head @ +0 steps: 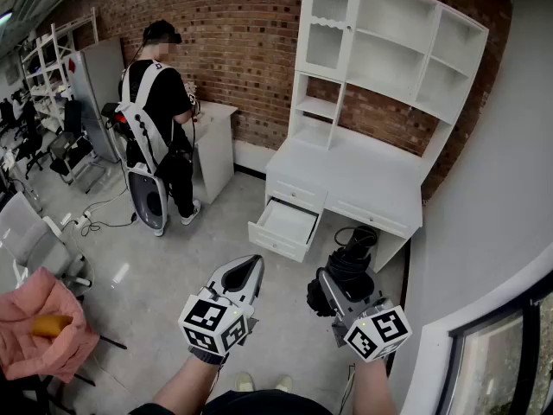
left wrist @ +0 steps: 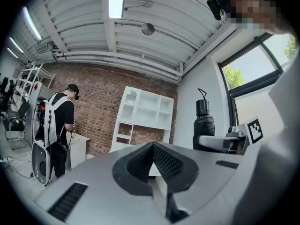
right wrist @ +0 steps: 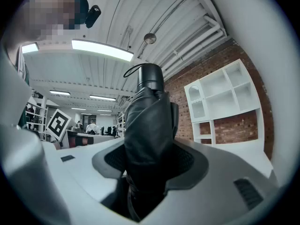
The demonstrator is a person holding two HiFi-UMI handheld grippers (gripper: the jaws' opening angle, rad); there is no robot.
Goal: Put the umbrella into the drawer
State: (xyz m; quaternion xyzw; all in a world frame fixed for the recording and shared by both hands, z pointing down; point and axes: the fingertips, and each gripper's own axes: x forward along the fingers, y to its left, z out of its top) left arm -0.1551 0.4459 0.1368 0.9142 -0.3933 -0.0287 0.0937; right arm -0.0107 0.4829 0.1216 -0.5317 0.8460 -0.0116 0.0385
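A black folded umbrella [head: 349,264] stands upright between the jaws of my right gripper [head: 327,285], which is shut on its middle. The right gripper view shows the umbrella [right wrist: 147,121] filling the gap of the right gripper [right wrist: 150,161], strap loop on top. My left gripper [head: 252,264] is beside it on the left, shut with nothing in it; its pads meet at a point [left wrist: 153,146]. From the left gripper view the umbrella [left wrist: 204,124] is off to the right. The white desk [head: 363,175] ahead has its left drawer [head: 287,223] pulled open, with nothing visible inside.
A white hutch with shelves [head: 389,50] stands on the desk against the brick wall. A person [head: 160,102] in black stands at a small white cabinet [head: 214,145] to the left. A pink cloth [head: 43,327] lies at lower left. A curved wall [head: 501,188] bounds the right.
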